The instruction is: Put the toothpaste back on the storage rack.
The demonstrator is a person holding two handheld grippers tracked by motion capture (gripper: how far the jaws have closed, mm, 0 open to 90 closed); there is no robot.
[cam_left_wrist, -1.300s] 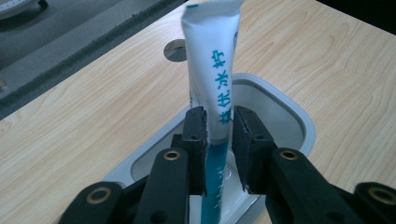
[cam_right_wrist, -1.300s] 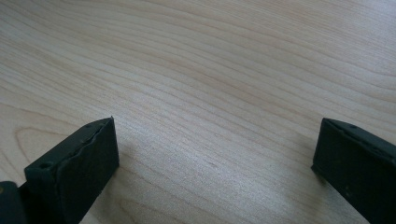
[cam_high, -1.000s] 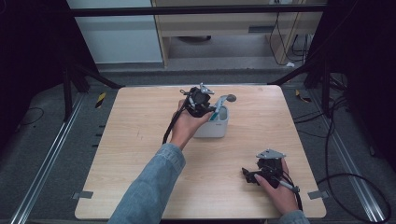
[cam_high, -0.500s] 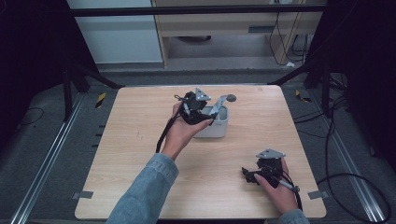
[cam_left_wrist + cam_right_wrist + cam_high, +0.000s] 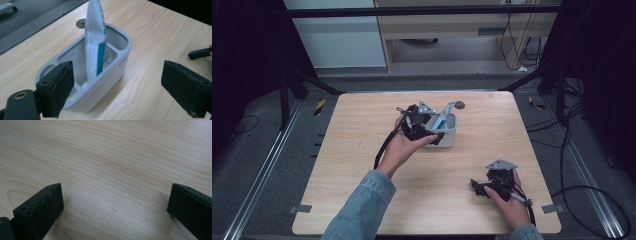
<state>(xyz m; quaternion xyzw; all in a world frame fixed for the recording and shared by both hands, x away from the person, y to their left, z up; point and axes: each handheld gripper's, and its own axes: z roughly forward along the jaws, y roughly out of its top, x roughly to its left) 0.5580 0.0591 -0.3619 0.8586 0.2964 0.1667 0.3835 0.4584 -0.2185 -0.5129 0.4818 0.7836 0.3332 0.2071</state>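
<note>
A white, several-compartment holder (image 5: 451, 134) (image 5: 124, 65) stands at the table's middle back. A white and blue tube (image 5: 443, 119) (image 5: 94, 42) stands in it, leaning toward the far right. My left gripper (image 5: 435, 137) (image 5: 122, 86) is just in front of the holder. Its jaws have just been opening and are now wide apart, and the pads touch neither the tube nor the holder. My right gripper (image 5: 477, 187) (image 5: 115, 207) rests low over the bare wood at the front right, open with nothing between its jaws.
The wooden table (image 5: 362, 150) (image 5: 100, 150) has a round cable hole (image 5: 459, 105) (image 5: 80, 23) just behind the holder. Beyond the table's far edge are a grey floor and dark frame legs (image 5: 287, 90). Cables trail at the right (image 5: 572, 150).
The left gripper has let go of the tube, opened, and drawn back toward the near left. The tube now stands by itself in the holder. The right gripper has not moved.
</note>
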